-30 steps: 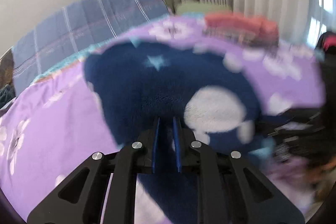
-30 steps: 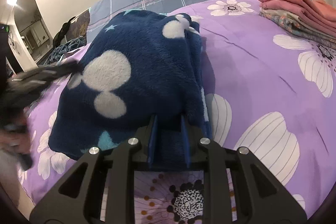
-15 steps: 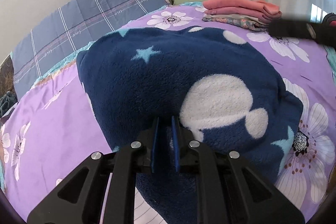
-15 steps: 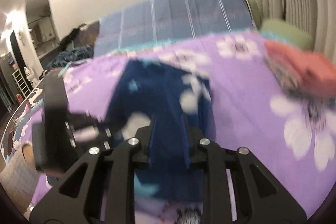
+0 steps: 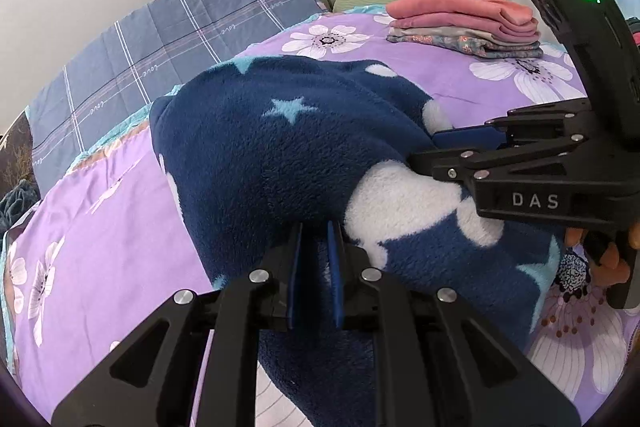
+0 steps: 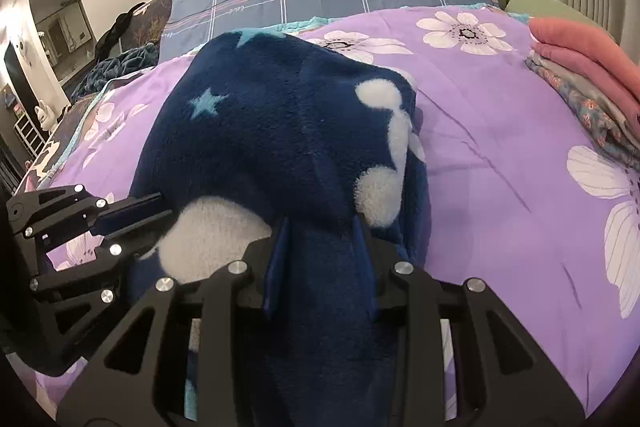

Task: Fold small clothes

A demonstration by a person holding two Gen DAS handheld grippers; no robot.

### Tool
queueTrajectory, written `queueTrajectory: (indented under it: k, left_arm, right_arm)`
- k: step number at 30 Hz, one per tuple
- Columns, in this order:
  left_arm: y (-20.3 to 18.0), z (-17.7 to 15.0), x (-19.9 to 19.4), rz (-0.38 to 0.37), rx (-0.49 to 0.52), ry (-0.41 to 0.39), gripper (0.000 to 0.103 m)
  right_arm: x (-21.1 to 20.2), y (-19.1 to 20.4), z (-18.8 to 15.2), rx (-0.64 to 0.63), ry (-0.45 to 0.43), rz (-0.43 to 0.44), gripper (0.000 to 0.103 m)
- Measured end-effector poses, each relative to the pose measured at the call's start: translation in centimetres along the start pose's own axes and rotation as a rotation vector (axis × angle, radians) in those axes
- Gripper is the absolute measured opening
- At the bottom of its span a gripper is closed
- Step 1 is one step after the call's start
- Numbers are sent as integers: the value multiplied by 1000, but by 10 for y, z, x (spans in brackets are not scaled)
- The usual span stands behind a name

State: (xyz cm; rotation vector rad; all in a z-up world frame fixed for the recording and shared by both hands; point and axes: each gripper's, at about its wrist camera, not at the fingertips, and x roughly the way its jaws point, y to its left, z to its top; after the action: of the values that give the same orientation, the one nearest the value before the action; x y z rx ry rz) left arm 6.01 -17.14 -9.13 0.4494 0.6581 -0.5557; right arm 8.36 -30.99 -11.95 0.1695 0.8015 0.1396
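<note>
Flanking fleece garment, tongs angled downward

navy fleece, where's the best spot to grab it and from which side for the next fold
Probably the near edge of the navy fleece, taken from the front. It lies in thick layers on the purple sheet, and that edge faces both grippers. The left gripper is already shut on it; the right gripper straddles the fleece with its jaws opening. The rounded far side offers no edge to pinch.
</note>
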Motion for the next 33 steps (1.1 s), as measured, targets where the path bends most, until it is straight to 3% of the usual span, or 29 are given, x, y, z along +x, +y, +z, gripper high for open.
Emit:
queueTrajectory:
  k: [7,11,14,17,20,21,22,23,28,33]
  left_arm:
    - [-2,5,-9,31,38,-3,14]
    - [24,28,-27,-34,-45,-58,17]
    - [52,62,-22,-13,-110,-107,17]
    - [76,84,15,-39,-159,-81,17]
    - [75,61,101,55,-51,111,17]
    - [76,51,114,51,-58,101,14]
    - [84,50,112,9,-154,77,14]
    - [84,51,110,12,-160,80,14]
    - [77,57,95,49,-98,69,14]
    - [100,76,64,3,-160,-32,29]
  right_arm:
    - [-6,3,-6,-15,-17,-4,33]
    - [-6,0,-6,6,-20,4,33]
    - [-6,2,-7,-2,-25,-1,34]
    - [-6,2,-7,2,-31,-3,34]
    - [-7,2,-7,3,-41,14,34]
    - [-5,3,-6,-5,-39,13,34]
    - [-3,5,-5,-14,-37,-8,34]
    - [-3,7,-4,-19,-38,-22,34]
    - [-5,8,-2,-51,-18,-19,34]
    - [-5,1,-2,-22,-11,12,34]
